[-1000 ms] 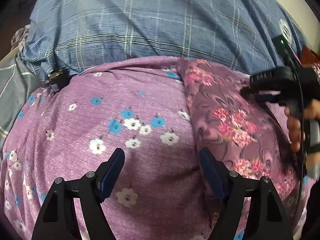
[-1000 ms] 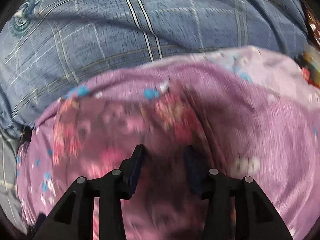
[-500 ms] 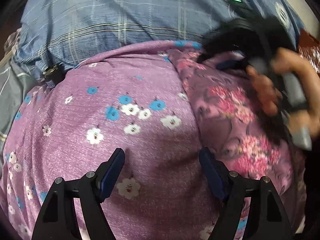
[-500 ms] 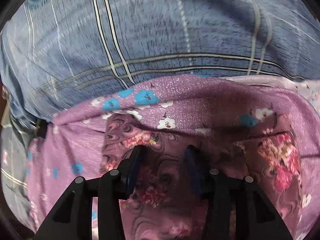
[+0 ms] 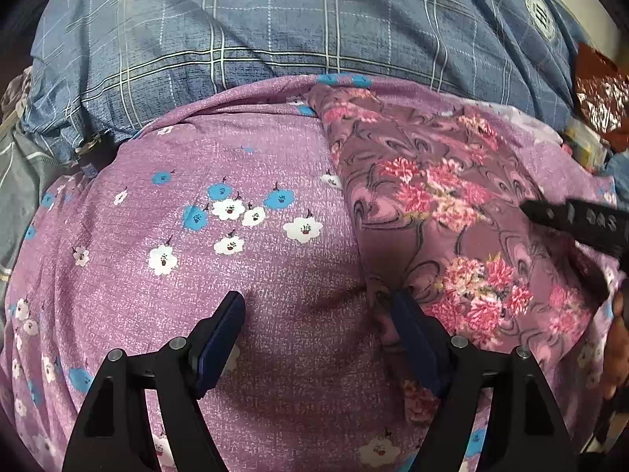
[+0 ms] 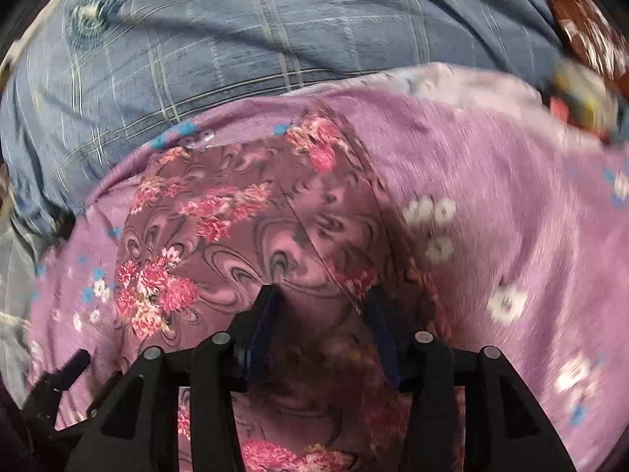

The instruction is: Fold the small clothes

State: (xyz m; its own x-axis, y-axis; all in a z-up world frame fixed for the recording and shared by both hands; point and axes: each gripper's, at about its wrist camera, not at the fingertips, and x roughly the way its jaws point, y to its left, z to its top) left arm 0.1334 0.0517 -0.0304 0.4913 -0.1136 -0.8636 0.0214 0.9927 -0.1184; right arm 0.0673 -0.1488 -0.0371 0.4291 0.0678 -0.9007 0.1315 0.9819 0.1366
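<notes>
A mauve garment with pink flowers (image 5: 444, 204) lies on top of a lilac cloth printed with white and blue flowers (image 5: 220, 236). My left gripper (image 5: 318, 303) is open wide just above the lilac cloth, its right finger at the mauve garment's left edge. In the right wrist view the mauve garment (image 6: 220, 236) is spread under my right gripper (image 6: 320, 306). Its jaws are opening, and a fold ridge of the garment runs between them with the pads off it. One of its fingers (image 5: 570, 218) reaches in at the right edge of the left wrist view.
A blue plaid bedsheet (image 5: 314, 39) covers the far side. Grey fabric (image 5: 19, 181) lies at the left edge. A red-brown patterned thing (image 5: 597, 78) and some small coloured items (image 6: 582, 102) sit at the far right. A hand (image 5: 617, 338) shows at the right edge.
The right gripper swung to the far top edge of the mauve garment, then came back toward the near right side. Its jaws stand slightly wider. The left gripper has stayed put.
</notes>
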